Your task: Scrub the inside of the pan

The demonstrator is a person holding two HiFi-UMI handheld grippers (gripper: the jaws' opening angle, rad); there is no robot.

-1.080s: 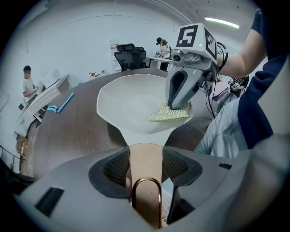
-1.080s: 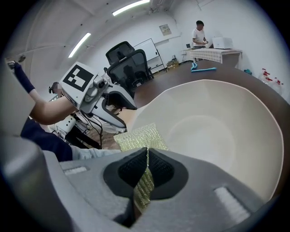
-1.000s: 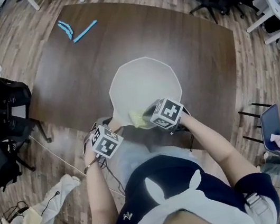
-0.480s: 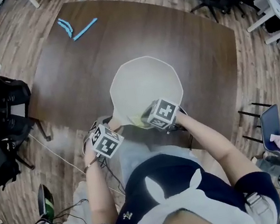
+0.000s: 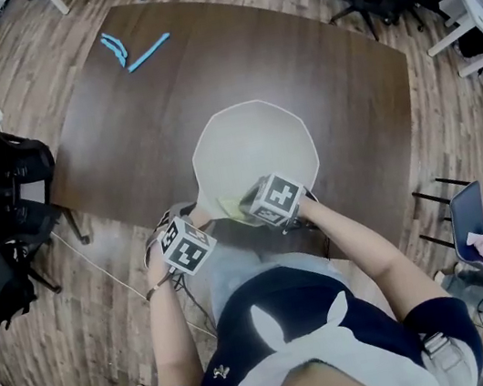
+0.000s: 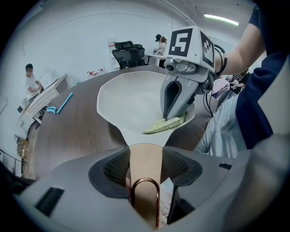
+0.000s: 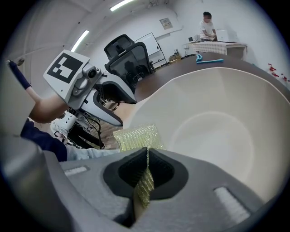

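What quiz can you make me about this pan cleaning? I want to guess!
1. True or false: the right gripper is shut on a yellow-green scrubbing cloth.
2. Which part of the white pan is the left gripper shut on? A the far rim; B the handle; C no part.
3. What colour are the items lying at the far corner of the table?

Key: 1 true; 2 B; 3 blue.
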